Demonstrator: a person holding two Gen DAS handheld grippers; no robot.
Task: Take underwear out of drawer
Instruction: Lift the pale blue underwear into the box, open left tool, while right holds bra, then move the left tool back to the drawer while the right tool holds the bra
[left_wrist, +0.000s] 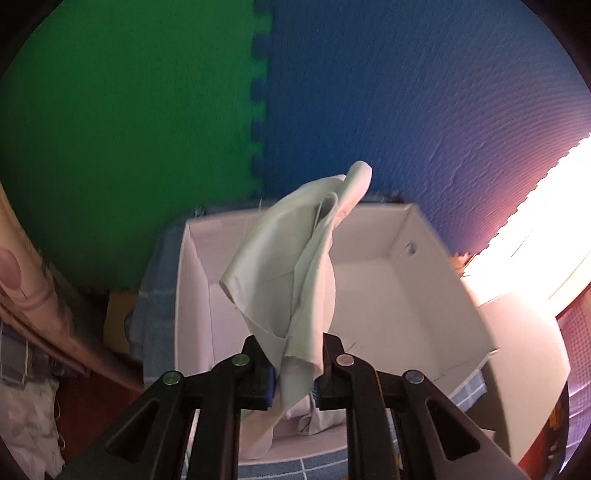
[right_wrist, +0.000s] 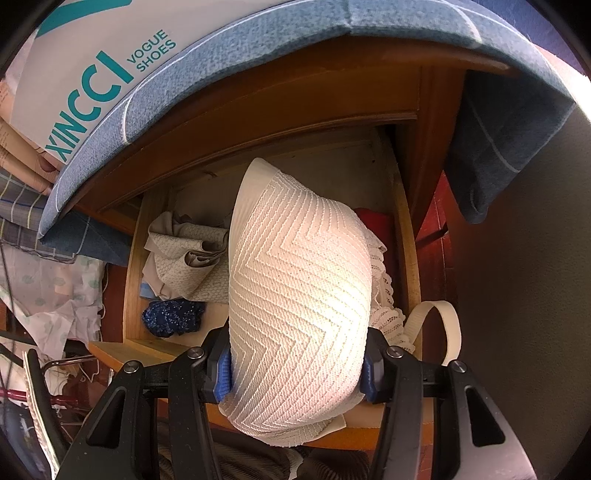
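In the left wrist view my left gripper (left_wrist: 294, 363) is shut on a pale grey-green piece of underwear (left_wrist: 291, 266), which flaps up over an open white box (left_wrist: 413, 280). In the right wrist view my right gripper (right_wrist: 298, 365) is shut on a cream bra cup with a raised zigzag weave (right_wrist: 299, 288), held just above the open wooden drawer (right_wrist: 133, 266). Its lace edge and strap (right_wrist: 448, 325) hang off to the right. Inside the drawer lie a beige dotted garment (right_wrist: 184, 258), a dark blue sparkly piece (right_wrist: 171, 317) and something red (right_wrist: 373, 219).
The white box sits on a blue checked cloth (left_wrist: 155, 295), with green (left_wrist: 129, 129) and blue foam mats (left_wrist: 406, 92) behind it. Above the drawer, a blue cloth (right_wrist: 258, 40) drapes over the cabinet top under a shoe box (right_wrist: 92, 66). Crumpled fabrics (right_wrist: 48, 295) lie at the drawer's left.
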